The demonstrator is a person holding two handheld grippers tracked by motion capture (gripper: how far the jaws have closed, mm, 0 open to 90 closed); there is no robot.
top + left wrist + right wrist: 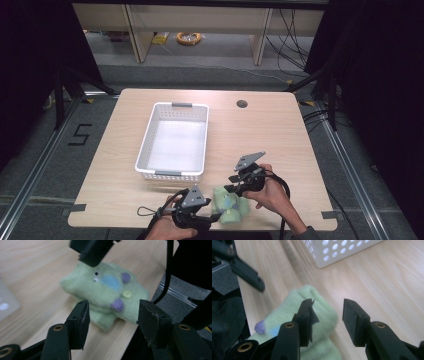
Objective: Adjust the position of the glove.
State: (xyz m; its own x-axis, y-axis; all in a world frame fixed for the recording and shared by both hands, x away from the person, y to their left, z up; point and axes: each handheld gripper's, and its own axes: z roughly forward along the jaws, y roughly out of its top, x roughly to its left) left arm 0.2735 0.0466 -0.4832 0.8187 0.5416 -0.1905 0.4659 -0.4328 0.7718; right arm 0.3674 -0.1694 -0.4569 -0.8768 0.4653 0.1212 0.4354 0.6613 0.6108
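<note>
A green plush toy (229,209), folded or bunched, with purple bobbles, a blue patch and a yellow button, lies on the table (280,135) near its front edge, between the two grippers. The white perforated basket (148,134) stands apart from it, farther back and to the left, and holds nothing that can be seen.

The left gripper (216,216) comes at the toy from the left, its jaws parted to a middling gap. In the left gripper view the toy sits just beyond the tips, not pinched. The right gripper (231,190) reaches in from the right with its jaws also partly apart; in the right gripper view one jaw lies over the toy's pale edge and the other over bare wood, with no squeeze visible.

The work in hand looks like taking hold of the toy, probably to move it to the basket. To do that well, each gripper should bring both jaws around a thick fold of fabric rather than a thin edge, close firmly, then lift both ends together so the soft body does not sag or slip off the table's front edge.
</note>
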